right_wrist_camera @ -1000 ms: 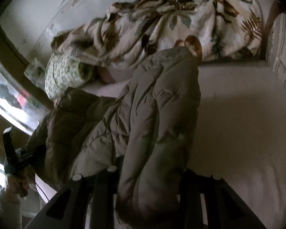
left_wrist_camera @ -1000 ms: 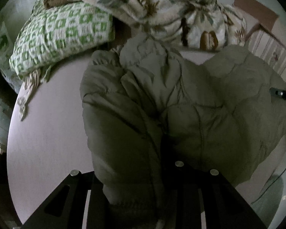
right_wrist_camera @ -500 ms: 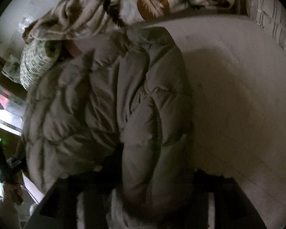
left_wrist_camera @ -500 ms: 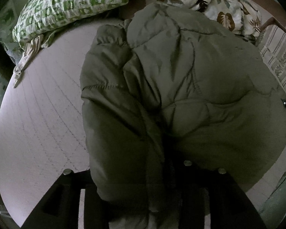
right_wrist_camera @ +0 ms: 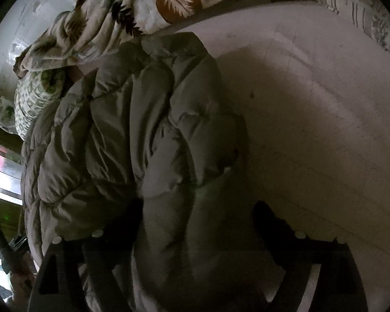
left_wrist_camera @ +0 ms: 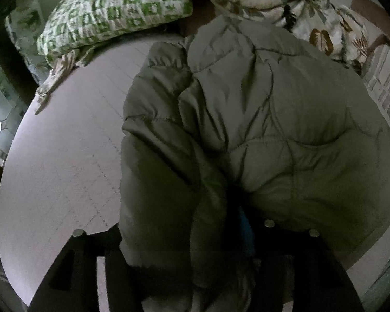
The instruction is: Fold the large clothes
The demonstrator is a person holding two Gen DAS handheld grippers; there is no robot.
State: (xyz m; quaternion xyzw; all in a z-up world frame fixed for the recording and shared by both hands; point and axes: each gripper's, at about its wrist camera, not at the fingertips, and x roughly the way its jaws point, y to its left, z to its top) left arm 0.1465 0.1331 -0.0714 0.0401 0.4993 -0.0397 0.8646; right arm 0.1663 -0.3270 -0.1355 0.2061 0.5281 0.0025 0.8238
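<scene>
- The padded olive jacket [left_wrist_camera: 260, 130] lies bunched on the bed sheet [left_wrist_camera: 65, 156], below the green checked pillow [left_wrist_camera: 111, 7] and leafy blanket [right_wrist_camera: 111, 20]
- Right gripper [right_wrist_camera: 195, 247]: jaws have just been opening, now wide, with the jacket's edge lying loose between them
- Left gripper [left_wrist_camera: 195, 254]: jaws have been opening too; fabric probably slack between them, though it is dark there
- Finish letting go, draw both back without dragging the fold, then press it flat
</scene>
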